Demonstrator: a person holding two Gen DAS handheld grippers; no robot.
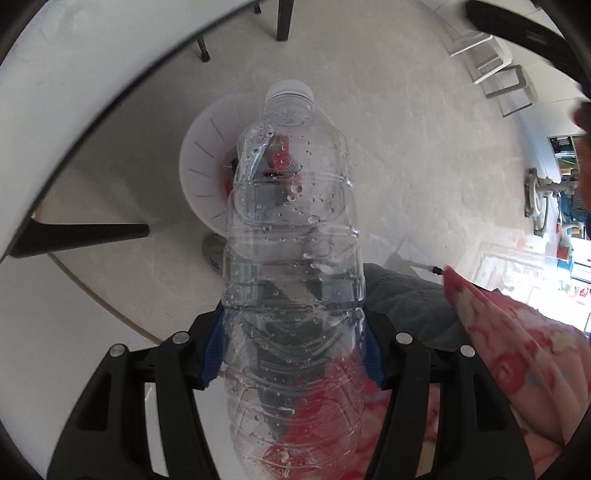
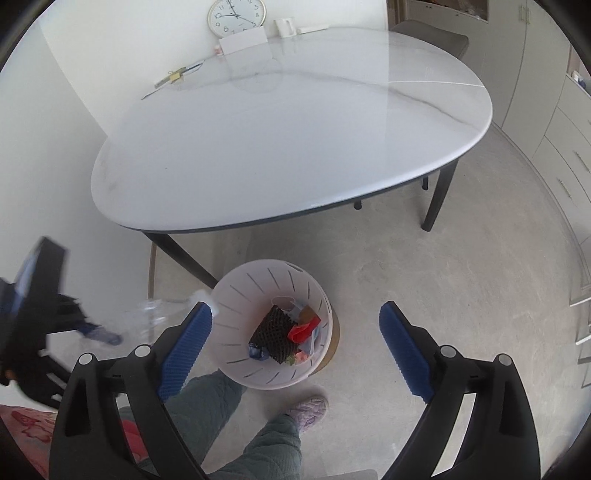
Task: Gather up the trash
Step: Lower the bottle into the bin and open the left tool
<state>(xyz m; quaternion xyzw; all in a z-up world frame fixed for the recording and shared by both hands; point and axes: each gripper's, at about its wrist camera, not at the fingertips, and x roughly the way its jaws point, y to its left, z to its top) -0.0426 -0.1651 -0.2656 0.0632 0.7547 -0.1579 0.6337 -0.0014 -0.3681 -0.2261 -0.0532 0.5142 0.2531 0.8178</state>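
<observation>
My left gripper [image 1: 295, 350] is shut on a clear empty plastic bottle [image 1: 291, 236] with a white cap, held above the white slotted trash bin [image 1: 201, 158] on the floor. The bottle hides most of the bin's inside in the left wrist view. In the right wrist view the bin [image 2: 240, 295] holds black netting, red wrappers and other scraps. My right gripper [image 2: 295, 347] is open and empty above the bin. The left gripper [image 2: 40, 306] and its blurred bottle [image 2: 159, 314] show at the left, beside the bin's rim.
A white marble-look table [image 2: 288, 122] with dark legs [image 2: 439, 192] stands behind the bin, with a clock [image 2: 236, 16] and small items at its far edge. The person's legs and slipper [image 2: 306, 410] are just below the bin. Cabinets [image 2: 554, 129] line the right.
</observation>
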